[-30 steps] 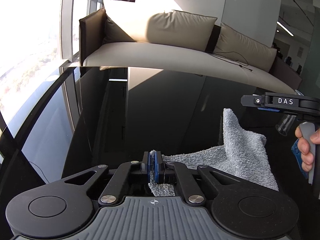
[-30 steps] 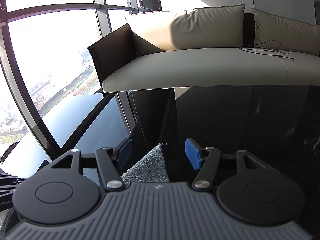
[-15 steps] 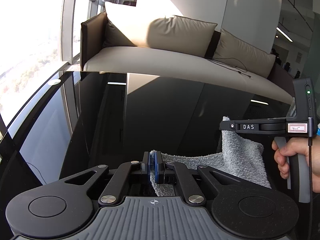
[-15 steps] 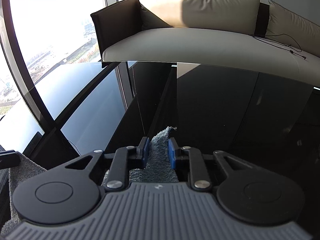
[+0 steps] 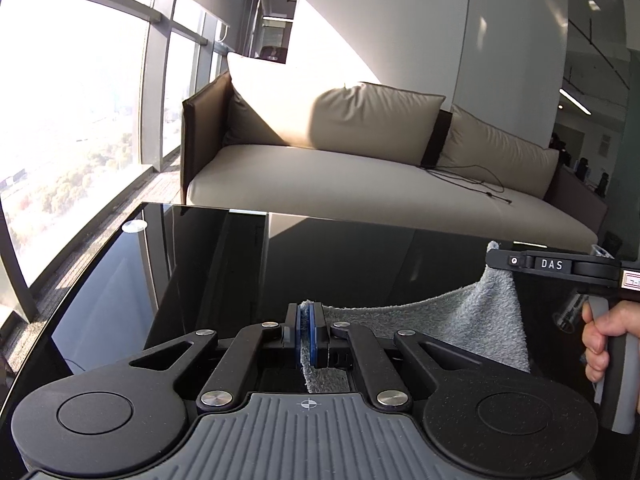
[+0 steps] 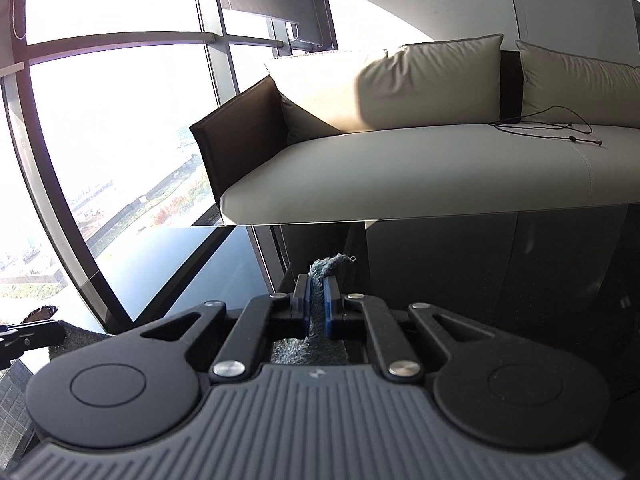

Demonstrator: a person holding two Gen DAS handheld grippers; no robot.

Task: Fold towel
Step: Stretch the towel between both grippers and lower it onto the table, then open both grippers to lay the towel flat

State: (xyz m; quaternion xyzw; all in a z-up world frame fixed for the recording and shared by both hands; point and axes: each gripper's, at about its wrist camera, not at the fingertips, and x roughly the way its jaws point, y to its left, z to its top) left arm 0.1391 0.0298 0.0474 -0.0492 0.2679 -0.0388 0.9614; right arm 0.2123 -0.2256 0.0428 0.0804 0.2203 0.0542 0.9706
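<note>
A grey terry towel (image 5: 472,324) hangs stretched between both grippers above the glossy black table (image 5: 248,264). My left gripper (image 5: 307,316) is shut on one corner of it, the cloth pinched between the blue pads. In the left wrist view the right gripper (image 5: 496,258) shows at the far right, held by a hand (image 5: 604,340), with the towel's other corner rising to it. In the right wrist view my right gripper (image 6: 318,292) is shut on that towel (image 6: 324,270) corner, whose frayed tip pokes out past the pads. The towel's lower part is hidden behind the gripper bodies.
A beige sofa (image 5: 360,184) with cushions stands just beyond the table's far edge, a black cable (image 6: 560,128) lying on its seat. Floor-to-ceiling windows (image 5: 60,120) run along the left. The table's left edge (image 5: 92,268) curves close to the window side.
My right gripper closed on the towel corner and lifted it. Both grippers have risen and tilted up, so the towel now hangs between them and more of the sofa and room shows.
</note>
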